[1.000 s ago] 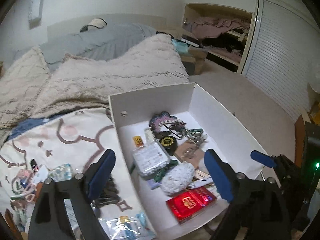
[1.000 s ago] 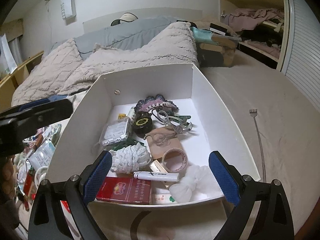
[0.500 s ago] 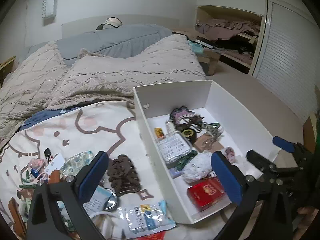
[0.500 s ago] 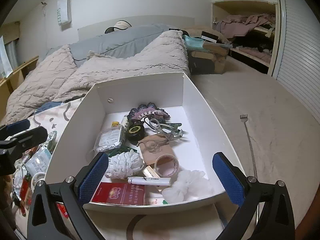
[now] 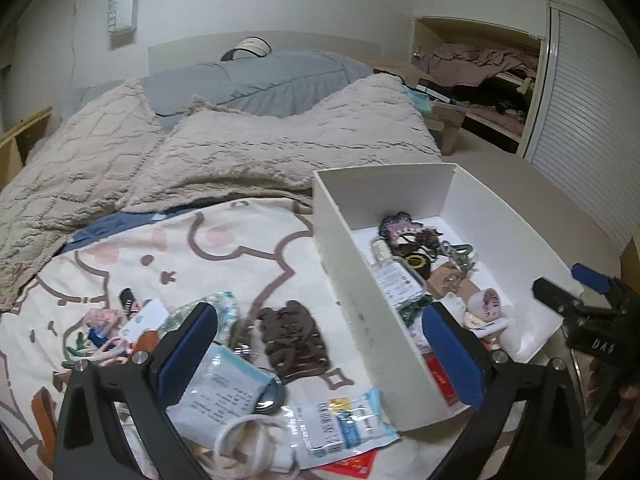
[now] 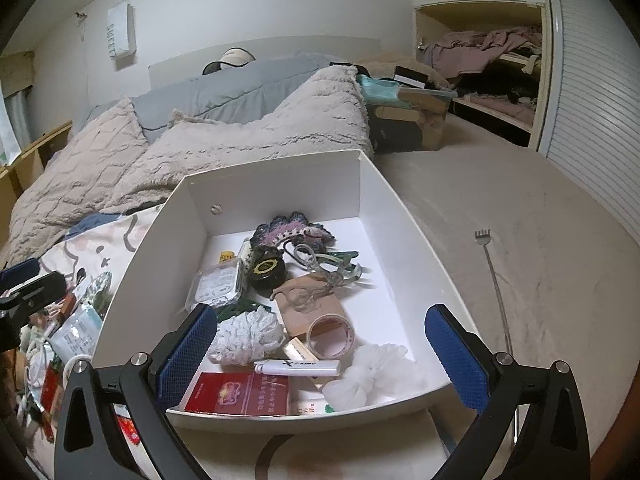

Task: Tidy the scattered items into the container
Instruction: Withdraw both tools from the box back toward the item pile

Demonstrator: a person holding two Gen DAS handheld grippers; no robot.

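Box [image 6: 384, 216] on the bed, already filled with tape [image 6: 331, 335], lighter [image 6: 298, 367], red pack [image 6: 238, 394] (near wall). Left gripper [image 5: 320, 350] spread wide, empty, over brown clip [image 5: 294, 338] and packets [image 5: 340, 426] left of the box. Right gripper [image 6: 320, 350] released, empty, above the near rim.

A bed with a cartoon-print sheet [image 5: 224, 248] carries a white box [image 5: 360, 292], a brown hair claw [image 5: 294, 338], clear sachets [image 5: 340, 426], a white cable coil [image 5: 248, 446] and a rumpled beige blanket [image 5: 224, 152].
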